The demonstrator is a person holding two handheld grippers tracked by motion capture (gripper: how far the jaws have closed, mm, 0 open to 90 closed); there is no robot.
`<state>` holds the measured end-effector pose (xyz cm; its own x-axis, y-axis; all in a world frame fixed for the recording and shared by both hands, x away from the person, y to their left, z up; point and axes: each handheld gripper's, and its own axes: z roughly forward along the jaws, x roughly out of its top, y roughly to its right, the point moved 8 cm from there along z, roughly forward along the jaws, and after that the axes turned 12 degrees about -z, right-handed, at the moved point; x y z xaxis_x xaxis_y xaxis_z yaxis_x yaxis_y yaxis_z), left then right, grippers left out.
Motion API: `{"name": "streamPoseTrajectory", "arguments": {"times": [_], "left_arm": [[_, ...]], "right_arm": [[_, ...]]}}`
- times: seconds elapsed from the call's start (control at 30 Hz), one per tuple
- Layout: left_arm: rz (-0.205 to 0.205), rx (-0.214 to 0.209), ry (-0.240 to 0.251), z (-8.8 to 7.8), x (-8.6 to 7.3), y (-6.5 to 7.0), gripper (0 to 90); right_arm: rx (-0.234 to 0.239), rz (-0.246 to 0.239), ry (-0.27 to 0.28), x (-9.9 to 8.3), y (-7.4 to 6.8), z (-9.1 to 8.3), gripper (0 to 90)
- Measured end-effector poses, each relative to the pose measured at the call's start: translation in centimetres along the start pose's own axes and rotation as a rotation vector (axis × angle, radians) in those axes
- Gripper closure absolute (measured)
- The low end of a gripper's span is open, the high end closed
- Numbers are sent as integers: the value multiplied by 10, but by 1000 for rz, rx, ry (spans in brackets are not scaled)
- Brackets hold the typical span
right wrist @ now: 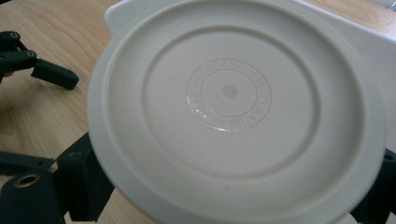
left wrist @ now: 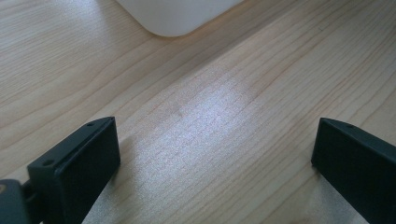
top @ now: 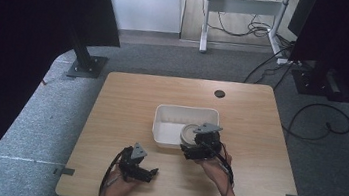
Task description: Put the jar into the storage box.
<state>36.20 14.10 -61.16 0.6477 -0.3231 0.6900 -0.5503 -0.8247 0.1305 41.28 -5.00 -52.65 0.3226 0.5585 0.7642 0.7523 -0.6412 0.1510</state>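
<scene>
My right gripper (top: pixel 192 143) is shut on a round white dish (top: pixel 188 134), held at the front right corner of a white rectangular tub (top: pixel 159 126) in the middle of the wooden table. In the right gripper view the dish's (right wrist: pixel 233 93) underside faces the camera, with a raised ring and embossed lettering. Black jaws press its lower left and lower right edges, and the tub (right wrist: pixel 369 51) lies behind it. My left gripper (top: pixel 151 171) rests low near the table's front edge, left of the dish. Its jaws stand wide apart over bare wood (left wrist: pixel 215 154), and a tub corner (left wrist: pixel 177 16) shows ahead.
A dark cable hole (top: pixel 219 93) sits near the table's far edge. Bare wood surrounds the tub on all sides. Beyond the table are a black stand base (top: pixel 86 64), a white desk frame (top: pixel 240 15) and cables on grey carpet. My left gripper (right wrist: pixel 32 60) appears far off in the right gripper view.
</scene>
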Motion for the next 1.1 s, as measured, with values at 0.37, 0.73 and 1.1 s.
{"name": "streamPoseTrajectory", "arguments": {"times": [0.37,0.73,1.1], "left_arm": [[1,0,-1,0,0,0,8],[-3,-1,2,0,0,0,8],[1,0,0,0,0,0,8]], "right_arm": [[-7,-1,-1,18,2,18,90],[-9,6,-2,30,4,38,90],[-15,8,-17,36,6,60,90]]}}
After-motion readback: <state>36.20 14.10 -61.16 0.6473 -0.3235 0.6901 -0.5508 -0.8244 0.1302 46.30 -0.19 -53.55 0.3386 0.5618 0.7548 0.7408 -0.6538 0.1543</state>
